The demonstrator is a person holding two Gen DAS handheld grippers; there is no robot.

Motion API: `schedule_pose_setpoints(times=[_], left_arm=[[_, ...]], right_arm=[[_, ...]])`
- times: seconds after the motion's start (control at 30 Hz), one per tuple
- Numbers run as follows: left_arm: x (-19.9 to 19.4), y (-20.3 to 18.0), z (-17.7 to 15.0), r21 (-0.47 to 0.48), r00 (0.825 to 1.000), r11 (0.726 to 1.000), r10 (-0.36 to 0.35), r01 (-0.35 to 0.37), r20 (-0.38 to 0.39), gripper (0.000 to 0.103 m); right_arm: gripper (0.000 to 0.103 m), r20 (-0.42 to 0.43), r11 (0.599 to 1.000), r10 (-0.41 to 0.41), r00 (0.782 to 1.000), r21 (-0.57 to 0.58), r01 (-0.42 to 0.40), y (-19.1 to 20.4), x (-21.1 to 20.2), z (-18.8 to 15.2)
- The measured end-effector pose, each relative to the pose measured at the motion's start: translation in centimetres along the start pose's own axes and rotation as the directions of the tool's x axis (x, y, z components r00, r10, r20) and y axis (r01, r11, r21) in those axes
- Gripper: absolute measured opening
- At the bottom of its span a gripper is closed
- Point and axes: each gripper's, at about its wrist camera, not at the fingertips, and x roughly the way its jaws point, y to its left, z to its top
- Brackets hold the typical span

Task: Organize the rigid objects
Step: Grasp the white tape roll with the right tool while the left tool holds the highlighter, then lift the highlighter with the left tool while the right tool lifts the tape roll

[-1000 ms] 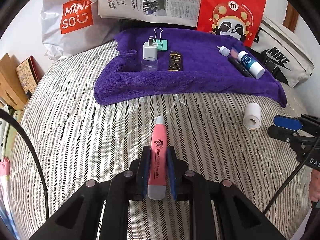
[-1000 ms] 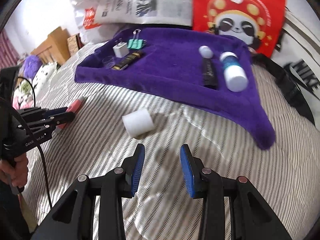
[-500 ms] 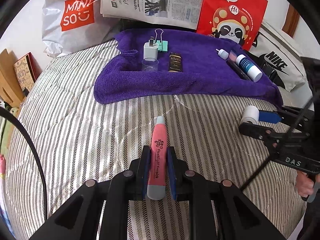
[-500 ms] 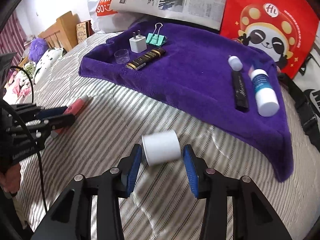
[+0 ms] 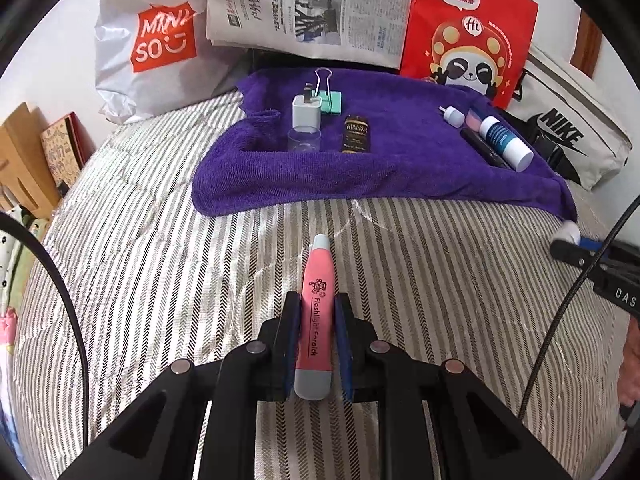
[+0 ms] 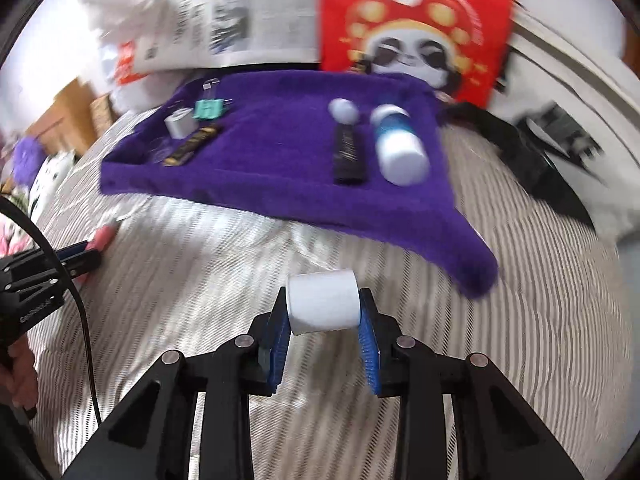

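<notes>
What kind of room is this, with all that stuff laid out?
Probably a bedroom at home: the striped quilt looks like bedding on a bed, a purple towel is spread over it, and shopping bags lean against the wall behind.

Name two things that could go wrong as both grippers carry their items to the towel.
The white roll sits at the very tips of the right gripper, whose jaws have just been closing; it may slip out. The pink pen sticks far past the left gripper, so it could snag the towel edge.

Fluffy purple towel (image 5: 384, 168), striped woven bedcover (image 5: 160, 280)
</notes>
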Motion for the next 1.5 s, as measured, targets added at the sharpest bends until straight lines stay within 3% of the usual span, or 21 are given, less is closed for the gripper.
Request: schedule_pose_setpoints(times=[0.1,0.3,0.9,1.5], left_arm=[[-0.1,0.1,-0.2,-0.01,1.0,1.0,0.004,-0.004,0.022,0.017],[-0.2,0.1,-0.6,-0.01,0.998,1.0,0.011,-0.01,0.055,0.017],[-0.1,0.2,-0.7,-0.017,0.998,1.0,0.01,-0.009,0.06,0.017],[-0.1,0.1,-0.8,-0.023,0.998,1.0,0.006,-0.004,0.062,0.017]], right_arm=[[0.032,0.033,0.999,-0.019,0.999,0.036,0.018,-0.5,0.3,-0.8],[0.031,0.091,0.995,-0.101,0.991,0.002,0.102,0.5,0.3,-1.6],[0.031,0.099,0.991,-0.134,0.986,-0.01,0.135,0.8,0.4,-1.8],[0.031,0.097,0.995,-0.103,0.99,0.012,0.102,0.4,0.5,-1.8]])
